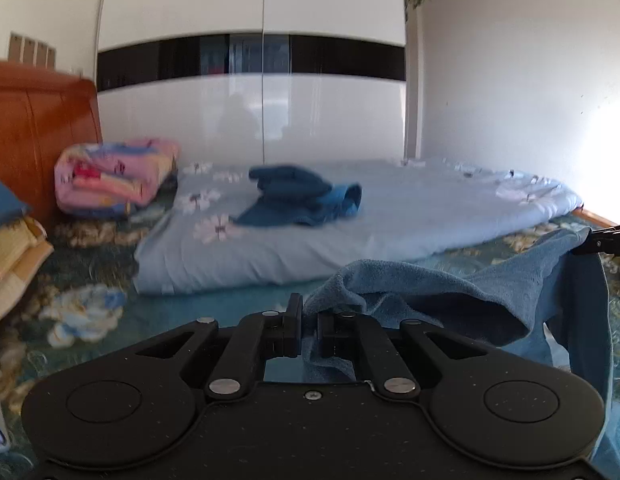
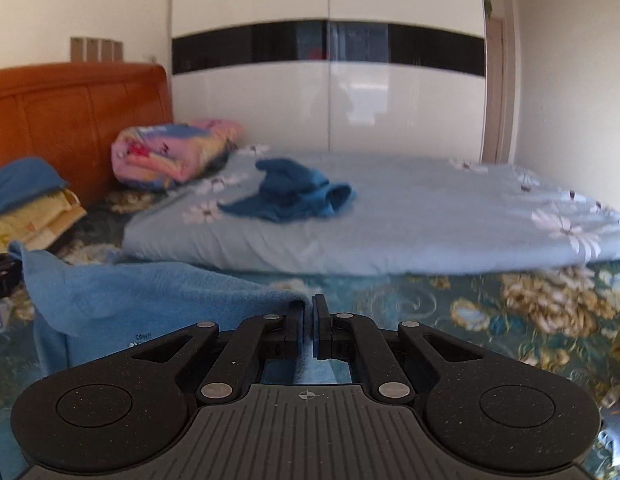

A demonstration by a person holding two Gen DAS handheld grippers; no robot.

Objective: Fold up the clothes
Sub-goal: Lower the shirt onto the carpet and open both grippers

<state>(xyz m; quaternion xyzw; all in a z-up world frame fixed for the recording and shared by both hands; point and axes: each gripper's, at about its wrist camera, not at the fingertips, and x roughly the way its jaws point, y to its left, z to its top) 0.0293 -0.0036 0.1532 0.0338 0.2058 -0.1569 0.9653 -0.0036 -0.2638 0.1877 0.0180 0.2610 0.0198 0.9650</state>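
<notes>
Both your left gripper [image 1: 308, 322] and right gripper [image 2: 308, 322] have jaws clamped on the light-blue garment [image 1: 450, 296], stretching it between them, likely for folding.

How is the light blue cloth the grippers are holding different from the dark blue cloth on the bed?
The light blue garment is pale, while the dark blue garment is deep navy-teal. The light blue garment hangs stretched between the left gripper and right gripper; the dark blue garment lies bunched on the pale floral quilt, untouched. Both look soft and fleecy.
</notes>
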